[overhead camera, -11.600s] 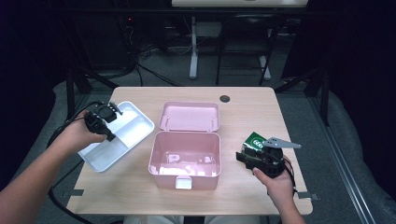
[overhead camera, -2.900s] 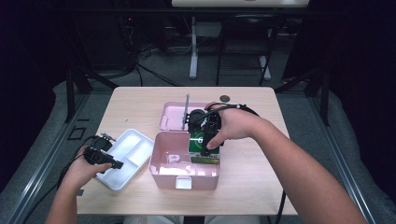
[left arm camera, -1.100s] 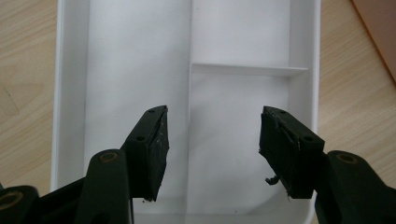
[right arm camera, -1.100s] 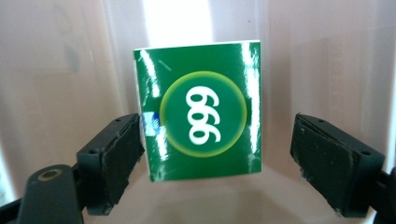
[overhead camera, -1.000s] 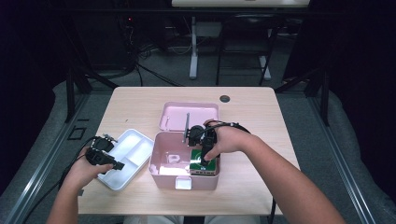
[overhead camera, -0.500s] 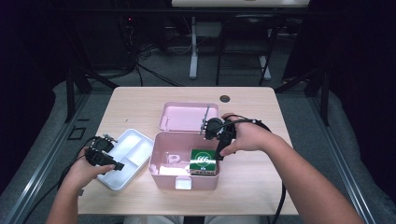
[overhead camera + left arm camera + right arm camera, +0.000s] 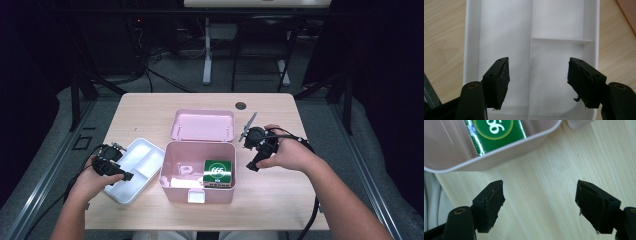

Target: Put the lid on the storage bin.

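Note:
A pink box (image 7: 172,187) stands open at the table's front middle, its lid (image 7: 202,125) lying back behind it. A green packet (image 7: 219,172) with a white number lies in the box's right half; it shows too in the right gripper view as the green packet (image 7: 495,133) behind the box's pink wall (image 7: 499,157). My right gripper (image 7: 254,162) hangs open over bare wood just right of the box, its jaws wide apart (image 7: 540,206). My left gripper (image 7: 122,175) is open above the white divided tray (image 7: 142,160), jaws spread over the tray's compartments (image 7: 537,82).
A small dark round hole (image 7: 241,105) sits in the tabletop near the far edge. The white tray (image 7: 471,50) lies left of the box, close to the table's left front corner. Bare wood stretches right of the box (image 7: 280,195). Dark floor and stands surround the table.
My right gripper lowered the green packet into the pink box, let go and drew back to the right of the box. The left gripper stayed over the white tray.

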Available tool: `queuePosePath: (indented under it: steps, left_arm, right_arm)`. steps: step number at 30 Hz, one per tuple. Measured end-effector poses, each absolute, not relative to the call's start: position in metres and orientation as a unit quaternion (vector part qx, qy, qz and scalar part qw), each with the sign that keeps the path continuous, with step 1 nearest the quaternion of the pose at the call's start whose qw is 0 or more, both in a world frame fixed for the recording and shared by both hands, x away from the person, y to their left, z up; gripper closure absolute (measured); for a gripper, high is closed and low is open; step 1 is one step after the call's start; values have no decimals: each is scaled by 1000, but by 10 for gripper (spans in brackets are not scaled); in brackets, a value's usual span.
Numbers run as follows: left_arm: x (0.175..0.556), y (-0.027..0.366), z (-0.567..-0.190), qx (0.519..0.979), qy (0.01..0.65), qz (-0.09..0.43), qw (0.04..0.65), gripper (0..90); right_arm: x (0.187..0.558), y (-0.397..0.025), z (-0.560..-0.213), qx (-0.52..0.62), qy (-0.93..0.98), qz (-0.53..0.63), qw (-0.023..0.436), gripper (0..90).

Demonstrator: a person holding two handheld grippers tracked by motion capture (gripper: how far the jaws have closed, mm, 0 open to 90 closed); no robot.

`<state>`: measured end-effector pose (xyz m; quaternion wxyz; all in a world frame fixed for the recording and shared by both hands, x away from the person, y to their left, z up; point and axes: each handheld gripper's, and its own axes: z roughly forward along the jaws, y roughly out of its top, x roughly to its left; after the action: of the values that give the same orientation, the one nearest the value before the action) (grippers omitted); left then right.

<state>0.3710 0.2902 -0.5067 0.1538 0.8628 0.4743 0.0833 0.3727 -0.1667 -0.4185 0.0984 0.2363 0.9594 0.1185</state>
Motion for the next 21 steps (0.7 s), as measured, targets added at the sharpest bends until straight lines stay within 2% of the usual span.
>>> queuePosePath:
  steps: [3, 10, 13, 15, 18, 21]
  left_arm:
    - [373, 291, -505, 863, 471, 84, 162, 341]
    - [381, 293, -504, 870, 459, 71, 166, 443]
    - [385, 291, -503, 875, 454, 70, 152, 476]
    - [389, 290, -502, 876, 458, 57, 141, 497]
    - [393, 288, -502, 878, 456, 71, 128, 489]
    - [398, 285, -506, 884, 450, 64, 110, 506]
  right_arm:
    - [371, -176, -427, 257, 953, 129, 101, 224]
    - [369, -199, -452, 317, 929, 152, 117, 255]
    - [365, -208, -464, 358, 908, 188, 105, 344]
    - [358, -211, -471, 366, 900, 207, 115, 384]
    - [349, -213, -481, 380, 892, 208, 133, 412]
    - [343, -218, -487, 404, 876, 228, 131, 427]
